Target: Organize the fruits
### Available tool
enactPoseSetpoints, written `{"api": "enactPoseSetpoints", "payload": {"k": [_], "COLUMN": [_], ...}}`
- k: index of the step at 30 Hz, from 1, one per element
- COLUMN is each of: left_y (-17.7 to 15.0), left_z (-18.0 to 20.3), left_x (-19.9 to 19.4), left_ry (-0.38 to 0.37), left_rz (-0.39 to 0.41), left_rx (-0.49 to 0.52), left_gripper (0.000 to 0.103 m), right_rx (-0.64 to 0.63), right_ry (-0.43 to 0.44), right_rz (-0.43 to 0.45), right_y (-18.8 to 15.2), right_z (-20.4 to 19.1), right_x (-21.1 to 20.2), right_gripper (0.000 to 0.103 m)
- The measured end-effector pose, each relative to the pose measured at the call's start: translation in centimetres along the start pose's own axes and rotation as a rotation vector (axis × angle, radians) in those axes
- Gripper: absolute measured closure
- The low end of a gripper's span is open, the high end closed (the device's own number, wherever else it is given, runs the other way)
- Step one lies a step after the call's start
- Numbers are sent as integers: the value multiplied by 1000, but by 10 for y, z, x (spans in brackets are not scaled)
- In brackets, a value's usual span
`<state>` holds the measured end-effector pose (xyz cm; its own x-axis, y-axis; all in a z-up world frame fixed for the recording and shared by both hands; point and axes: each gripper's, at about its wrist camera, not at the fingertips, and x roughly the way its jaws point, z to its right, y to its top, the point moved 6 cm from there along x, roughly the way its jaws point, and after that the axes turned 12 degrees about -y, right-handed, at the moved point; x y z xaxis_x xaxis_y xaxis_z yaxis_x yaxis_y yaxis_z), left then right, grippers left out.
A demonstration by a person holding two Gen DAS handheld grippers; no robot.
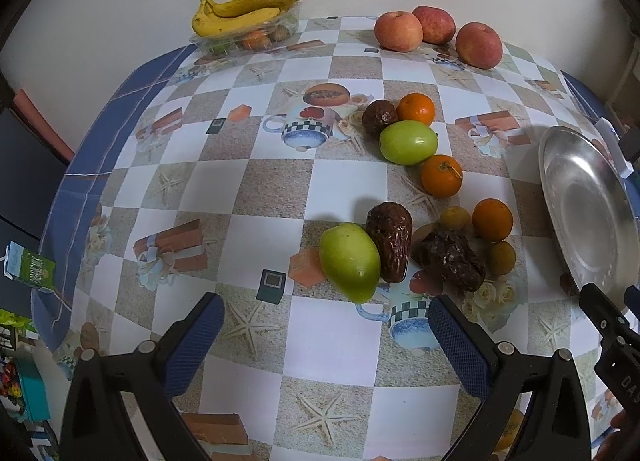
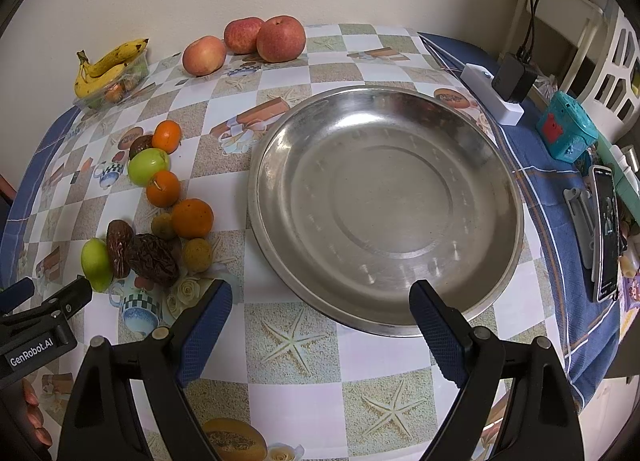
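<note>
**Loose fruit spread beside an empty steel dish, both grippers wide apart**

At the far left corner of the checkered patterned tablecloth [image 2: 304,393], a bunch of yellow bananas [image 2: 105,67] is seen resting on top of a clear plastic tray [image 2: 138,75] that holds smaller fruit. Further right along the wall, three red-pink apples [image 2: 262,39] are grouped together, touching or nearly so.

Nearer the front, a loose trail of fruit is laid out: a small brown date [image 1: 379,116] touching a round orange mandarin [image 1: 416,108], then a green oval fruit [image 1: 408,142], a second mandarin [image 1: 441,176], and a third [image 1: 492,219] flanked by two small yellowish fruits [image 1: 455,218]. At the near end, a second green fruit [image 1: 349,262] lies against two wrinkled dark dates [image 1: 390,247].

The left gripper [image 1: 324,333] is held just in front of this near cluster, its blue-padded fingers [image 1: 198,337] spread wide with nothing between them.

To the right of the fruit, a large round stainless-steel dish [image 2: 488,165] sits empty. The right gripper [image 2: 320,325] is held at its near rim, likewise spread wide and holding nothing.
</note>
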<state>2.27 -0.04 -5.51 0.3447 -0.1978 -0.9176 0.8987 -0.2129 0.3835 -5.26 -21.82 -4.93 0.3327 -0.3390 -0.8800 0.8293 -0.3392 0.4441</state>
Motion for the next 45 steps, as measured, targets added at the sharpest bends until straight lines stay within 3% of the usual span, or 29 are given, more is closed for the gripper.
{"api": "enactPoseSetpoints", "payload": {"k": [31,45], "left_y": [-2,0], "left_z": [-2,0], "left_x": [2,3], "left_ry": [-12,-82], "left_rz": [-15,-27], "left_rx": [-16,-33], "left_gripper": [0,0], "right_rx": [0,-20], "right_ry": [3,-4], "right_rz": [-4,-14], "right_y": [1,-4], "right_z": [1,-5], "right_x": [1,4], "right_gripper": [12,12]}}
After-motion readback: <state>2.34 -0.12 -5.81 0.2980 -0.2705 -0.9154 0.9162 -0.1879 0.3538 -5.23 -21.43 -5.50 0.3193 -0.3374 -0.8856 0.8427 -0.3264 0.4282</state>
